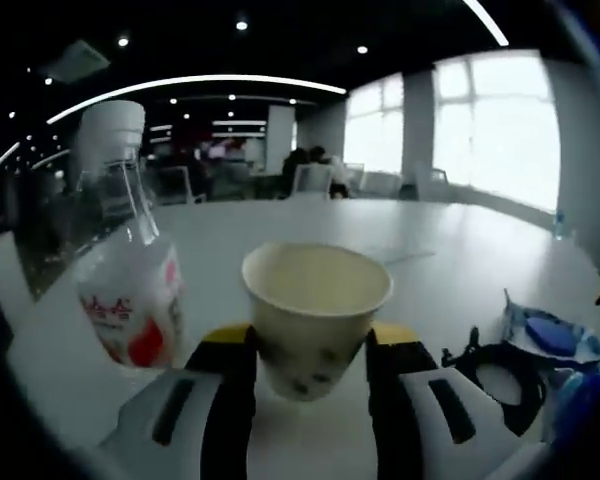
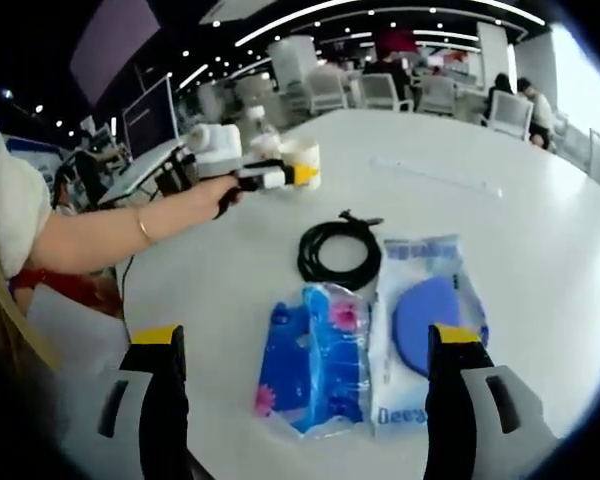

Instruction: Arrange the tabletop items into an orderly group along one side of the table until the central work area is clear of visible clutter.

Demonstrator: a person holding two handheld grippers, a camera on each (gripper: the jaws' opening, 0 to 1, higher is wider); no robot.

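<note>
- My left gripper (image 1: pixel 310 375) clamps the paper cup (image 1: pixel 315 315) beside the bottle (image 1: pixel 130 270) — grouping them at the surface's (image 2: pixel 540 230) edge.
- My right gripper (image 2: pixel 305 385) hangs open over the packets (image 2: pixel 315 365) and coiled cable (image 2: pixel 338 253) — central clutter awaiting pickup.

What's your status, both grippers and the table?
Left gripper shut on paper cup, beside bottle. Right gripper open, empty, over tissue pack and blue pouch. Coiled cable mid-table.
</note>
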